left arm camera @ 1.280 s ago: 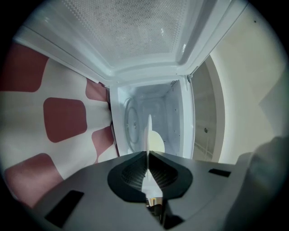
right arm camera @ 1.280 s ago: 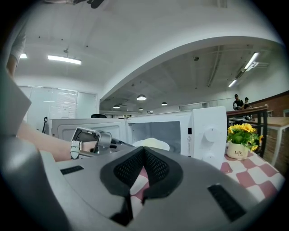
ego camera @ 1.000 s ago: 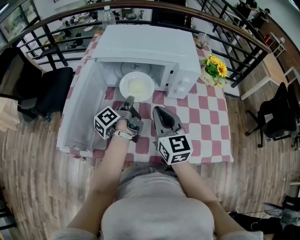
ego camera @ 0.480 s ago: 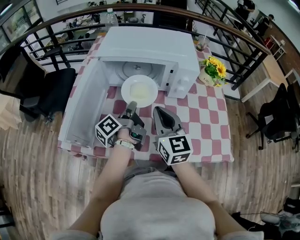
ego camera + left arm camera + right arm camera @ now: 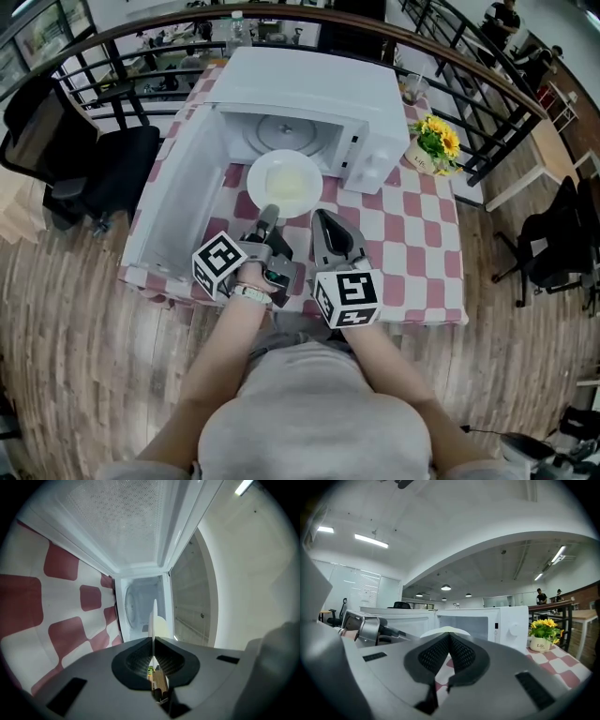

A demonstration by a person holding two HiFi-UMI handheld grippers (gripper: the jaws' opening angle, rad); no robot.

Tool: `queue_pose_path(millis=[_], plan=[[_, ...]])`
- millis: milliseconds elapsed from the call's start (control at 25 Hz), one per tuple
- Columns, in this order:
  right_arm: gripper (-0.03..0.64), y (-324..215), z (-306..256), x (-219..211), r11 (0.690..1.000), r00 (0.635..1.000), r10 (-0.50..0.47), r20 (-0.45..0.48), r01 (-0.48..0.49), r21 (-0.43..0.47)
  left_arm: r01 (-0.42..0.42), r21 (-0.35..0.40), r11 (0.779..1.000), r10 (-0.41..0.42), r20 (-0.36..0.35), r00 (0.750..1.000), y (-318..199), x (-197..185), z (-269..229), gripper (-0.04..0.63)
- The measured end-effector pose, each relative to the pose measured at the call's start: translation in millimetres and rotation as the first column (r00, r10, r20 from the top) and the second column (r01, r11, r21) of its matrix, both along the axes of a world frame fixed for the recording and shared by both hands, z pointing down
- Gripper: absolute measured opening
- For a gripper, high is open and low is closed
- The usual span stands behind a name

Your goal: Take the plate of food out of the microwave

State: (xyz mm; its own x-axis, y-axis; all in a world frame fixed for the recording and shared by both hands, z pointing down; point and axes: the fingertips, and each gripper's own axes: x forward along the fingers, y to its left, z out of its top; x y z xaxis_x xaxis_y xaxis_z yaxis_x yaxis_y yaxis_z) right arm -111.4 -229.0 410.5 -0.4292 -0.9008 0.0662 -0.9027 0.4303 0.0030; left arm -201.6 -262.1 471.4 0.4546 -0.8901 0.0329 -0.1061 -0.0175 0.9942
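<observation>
Grasping the white plate (image 5: 309,190) by its near rim with the left gripper (image 5: 268,216), clenched tight on the thin edge. Carrying a pale yellow portion of food (image 5: 284,178) in the middle of the dish. Held roughly level just outside the open microwave (image 5: 314,89), far edge at the mouth of the cavity, the rest out over the red-and-white checked tablecloth (image 5: 412,234); impossible to tell whether resting on the cloth or lifted clear of it. In the left gripper view, seen edge-on as a thin white line rising from between the pinched jaws. Just beside the plate's near right edge, the right gripper (image 5: 320,217), clenched on nothing, tips meeting and cloth visible through the gap below them. Pointing level toward the oven, like its partner. Inside the cavity, a round glass turntable (image 5: 281,136). Swung wide to the left, the door (image 5: 173,206), reaching out past the table's edge. To the right of the oven, a small pot of yellow flowers (image 5: 433,141). Beyond the table, a dark railing (image 5: 487,75) and a black chair (image 5: 94,173) on the wooden floor (image 5: 75,328).
</observation>
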Motion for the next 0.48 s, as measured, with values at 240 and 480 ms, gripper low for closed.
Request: queue_pose_path(millis=[240, 480], plan=[[0.023, 7, 3, -2, 1.000, 1.000, 0.003, 0.025, -0.003, -0.020, 0.000, 0.003, 1.000, 0.000, -0.031, 1.000, 14, 0, -7, 0.017], [0.023, 13, 6, -3, 0.999, 1.000, -0.001, 0.029, 0.002, -0.036, -0.010, 0.013, 1.000, 0.010, -0.031, 0.999, 24, 5, -15, 0.017]])
